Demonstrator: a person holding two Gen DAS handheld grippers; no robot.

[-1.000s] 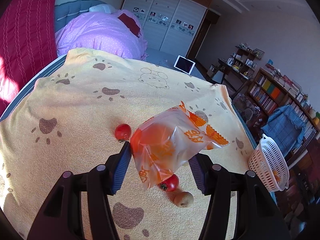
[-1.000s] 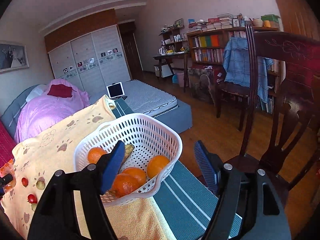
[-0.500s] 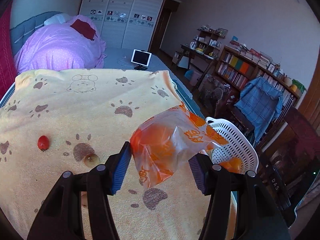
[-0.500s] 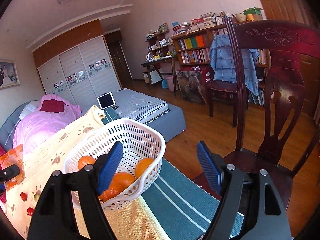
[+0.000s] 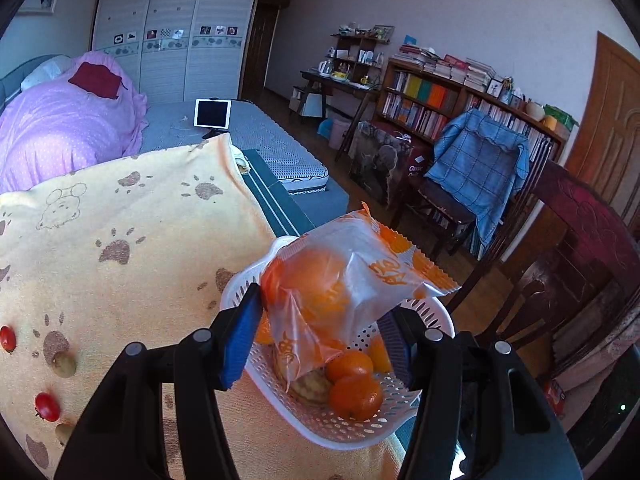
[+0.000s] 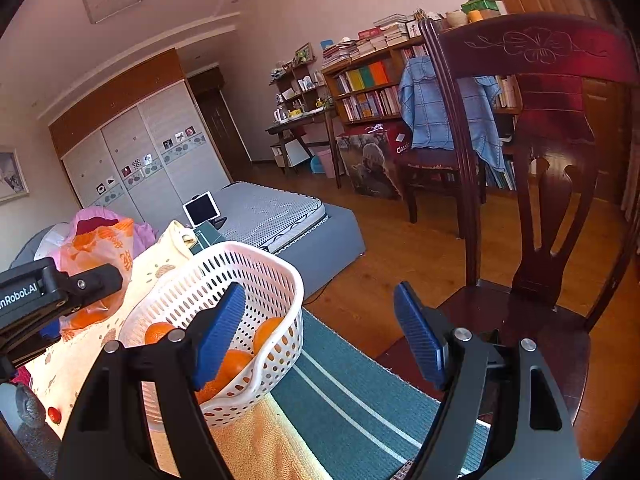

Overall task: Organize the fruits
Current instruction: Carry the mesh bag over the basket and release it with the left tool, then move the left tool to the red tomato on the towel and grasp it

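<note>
Bagged orange (image 5: 320,280) now over basket (image 5: 424,312)

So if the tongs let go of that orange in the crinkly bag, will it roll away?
Probably not far. The bagged orange hangs over the white basket, whose walls should stop it. The loose, floppy wrapper likely dampens rolling, though it may slip against the left tongs.

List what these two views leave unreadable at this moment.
- Left wrist view: the wrapped orange covers part of the basket, so the fruit count is unknown.
- Left wrist view: the left gripper pads' contact with the wrapper is hidden behind the plastic.
- Right wrist view: the right gripper finger blocks basket contents.
- Wrapper print: too crumpled to read.
</note>
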